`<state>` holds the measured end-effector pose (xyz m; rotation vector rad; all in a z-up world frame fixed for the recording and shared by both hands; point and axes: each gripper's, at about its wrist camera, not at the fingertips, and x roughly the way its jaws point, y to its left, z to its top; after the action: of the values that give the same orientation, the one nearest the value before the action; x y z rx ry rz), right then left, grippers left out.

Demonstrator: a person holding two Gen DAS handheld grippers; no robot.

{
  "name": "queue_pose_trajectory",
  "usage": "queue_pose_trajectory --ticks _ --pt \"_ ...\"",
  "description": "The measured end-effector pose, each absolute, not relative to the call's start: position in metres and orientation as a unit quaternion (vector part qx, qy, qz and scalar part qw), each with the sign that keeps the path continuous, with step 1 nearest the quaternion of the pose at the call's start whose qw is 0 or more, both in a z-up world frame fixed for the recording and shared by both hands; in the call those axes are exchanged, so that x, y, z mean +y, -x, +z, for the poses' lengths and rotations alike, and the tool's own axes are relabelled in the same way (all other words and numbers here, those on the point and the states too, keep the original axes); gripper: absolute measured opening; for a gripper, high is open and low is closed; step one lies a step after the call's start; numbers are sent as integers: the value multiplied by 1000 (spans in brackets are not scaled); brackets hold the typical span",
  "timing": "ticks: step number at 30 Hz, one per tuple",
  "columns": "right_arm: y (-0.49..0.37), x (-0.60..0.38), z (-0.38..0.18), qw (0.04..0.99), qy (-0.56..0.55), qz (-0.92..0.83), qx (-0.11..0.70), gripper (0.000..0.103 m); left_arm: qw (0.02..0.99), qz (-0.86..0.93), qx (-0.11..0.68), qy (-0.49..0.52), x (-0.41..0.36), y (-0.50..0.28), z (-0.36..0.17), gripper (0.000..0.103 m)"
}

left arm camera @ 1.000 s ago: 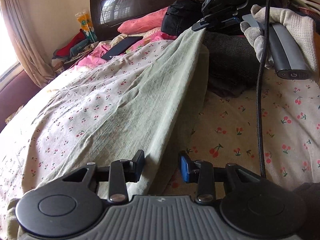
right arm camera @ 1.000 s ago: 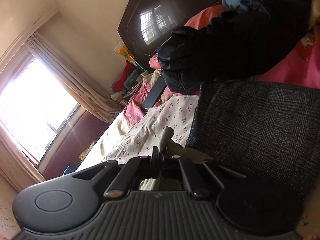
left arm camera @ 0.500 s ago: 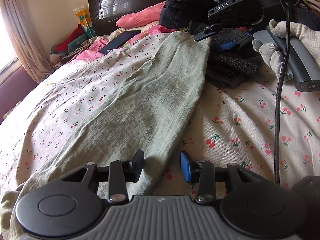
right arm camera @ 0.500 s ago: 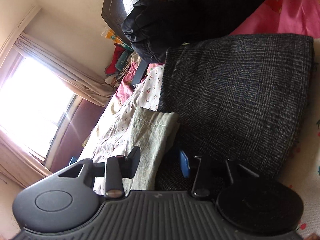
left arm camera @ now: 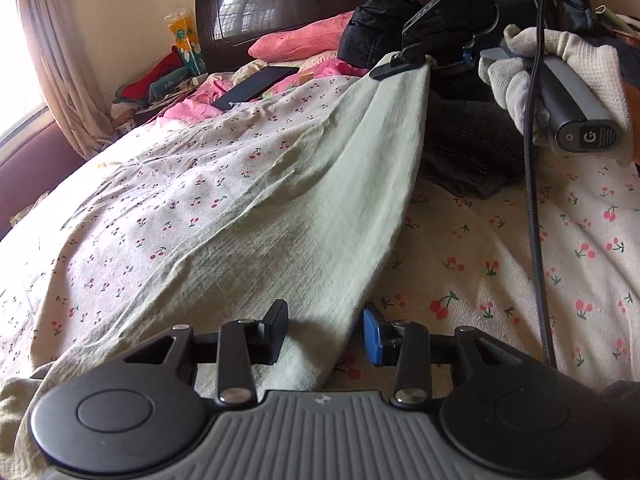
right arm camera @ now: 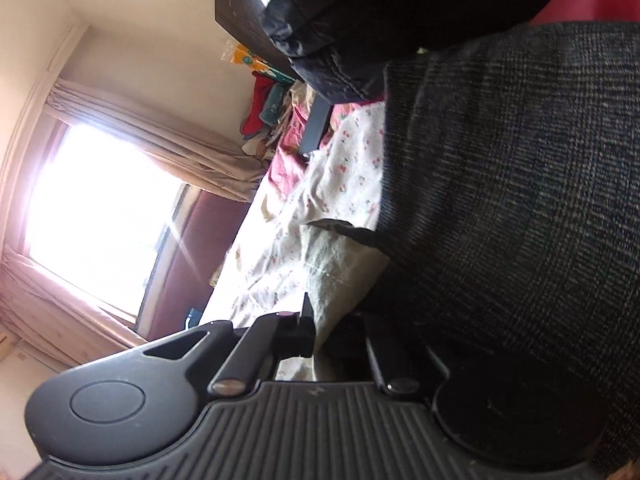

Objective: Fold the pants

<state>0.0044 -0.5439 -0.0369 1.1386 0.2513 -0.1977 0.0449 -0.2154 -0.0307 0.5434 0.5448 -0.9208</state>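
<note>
pale green linen pants (left arm camera: 304,200) are stretching across the cherry-print bedsheet (left arm camera: 500,264). the right gripper (left arm camera: 408,62) is now pinching their far corner shut, having let go and re-gripped within the last second; the fabric is lifting taut again. the left gripper (left arm camera: 325,328) is waiting half-open, straddling the near edge without pressing. the fold looks ready to restart.

Cream walls (left arm camera: 120,8), a dark headboard (left arm camera: 288,4), beige curtains (right arm camera: 160,144) beside a bright window (right arm camera: 100,216).
</note>
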Motion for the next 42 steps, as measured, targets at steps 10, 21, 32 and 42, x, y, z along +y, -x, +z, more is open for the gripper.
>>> queue_pose_trajectory --ticks 10,21,32,42 --pt "16 -551 -52 822 -523 -149 169 10 825 -439 265 -235 -220 -44 -33 64" --pt "29 -494 18 883 -341 -261 190 27 884 -326 282 -180 -100 -51 -12 65" --pt "-165 -251 18 887 -198 187 374 29 934 -204 279 -89 -33 -91 -30 65" --pt "-223 -190 -27 808 -144 327 469 31 928 -200 311 -49 -9 -115 -54 66"
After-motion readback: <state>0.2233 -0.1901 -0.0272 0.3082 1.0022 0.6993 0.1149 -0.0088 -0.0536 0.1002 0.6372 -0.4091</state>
